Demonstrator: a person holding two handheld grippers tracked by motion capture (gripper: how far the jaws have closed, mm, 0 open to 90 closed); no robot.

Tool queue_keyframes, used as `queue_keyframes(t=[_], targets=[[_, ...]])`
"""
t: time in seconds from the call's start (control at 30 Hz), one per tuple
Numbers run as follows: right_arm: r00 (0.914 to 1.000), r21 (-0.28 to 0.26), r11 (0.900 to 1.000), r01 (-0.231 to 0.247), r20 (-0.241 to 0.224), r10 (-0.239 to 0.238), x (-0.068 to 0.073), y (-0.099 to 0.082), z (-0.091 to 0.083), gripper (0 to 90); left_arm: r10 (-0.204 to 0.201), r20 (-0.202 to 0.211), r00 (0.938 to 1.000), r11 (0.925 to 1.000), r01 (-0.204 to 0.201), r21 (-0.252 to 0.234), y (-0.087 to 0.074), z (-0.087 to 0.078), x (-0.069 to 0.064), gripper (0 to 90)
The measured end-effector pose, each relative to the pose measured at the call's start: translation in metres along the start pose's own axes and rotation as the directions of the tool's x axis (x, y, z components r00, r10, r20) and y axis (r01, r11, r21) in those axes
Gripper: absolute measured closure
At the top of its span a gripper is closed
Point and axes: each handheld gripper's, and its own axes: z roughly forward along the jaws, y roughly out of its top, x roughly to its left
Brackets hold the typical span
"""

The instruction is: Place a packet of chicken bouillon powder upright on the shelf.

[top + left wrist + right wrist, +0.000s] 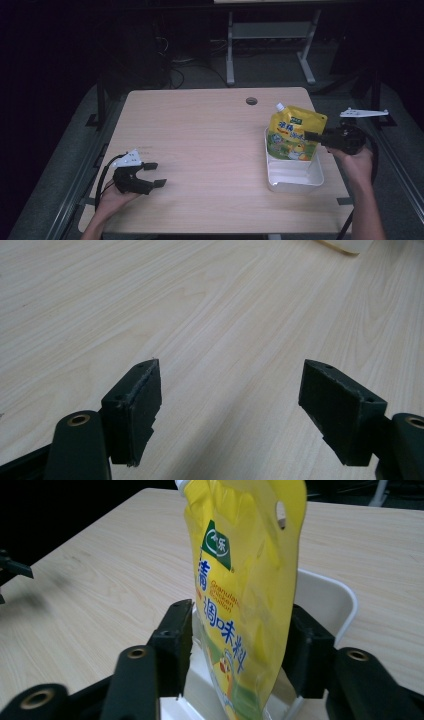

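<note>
A yellow spouted seasoning pouch (pixel 291 134) stands upright at the far end of a white tray (pixel 295 181) on the table's right side. My right gripper (pixel 311 135) comes in from the right and is shut on the pouch's right edge. In the right gripper view the two black jaws press either side of the pouch (pixel 245 580), with the right gripper (pixel 240 637) just above the tray's rim (pixel 345 597). My left gripper (pixel 155 174) rests low near the table's front left corner, open. Bare wood lies between the jaws of the left gripper (pixel 230 405).
The light wooden table (pixel 200 135) has a round cable hole (pixel 251 101) near its far edge. The tray's near half holds nothing. A corner of the tray (pixel 345 244) shows far off in the left gripper view. Dark floor and desk legs lie beyond the table.
</note>
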Motion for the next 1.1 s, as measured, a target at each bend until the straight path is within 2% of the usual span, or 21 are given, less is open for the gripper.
queue_keyframes(t=[0.2, 0.33, 0.7, 1.1], targets=[[0.9998, -0.010, 0.9999, -0.003, 0.018, 0.003, 0.005, -0.004, -0.006, 42.2, -0.006, -0.003, 1.0000, 0.9999, 0.006, -0.008, -0.001, -0.002, 0.000, 23.9], [0.9990, -0.017, 0.9997, -0.015, 0.042, 0.016, 0.007, -0.013, -0.012, 37.8, -0.009, -0.008, 0.9999, 0.9999, 0.009, -0.007, -0.002, -0.003, 0.002, 23.0], [0.9980, -0.037, 0.9990, -0.026, 0.056, 0.028, 0.012, -0.037, -0.024, 35.0, 0.001, -0.025, 0.9997, 1.0000, -0.001, 0.004, -0.006, -0.004, 0.000, 21.3], [0.9980, -0.011, 0.9999, -0.006, 0.063, 0.007, 0.030, -0.052, -0.027, 32.7, 0.015, -0.034, 0.9993, 0.9999, -0.015, 0.003, -0.009, -0.005, -0.005, 20.8]])
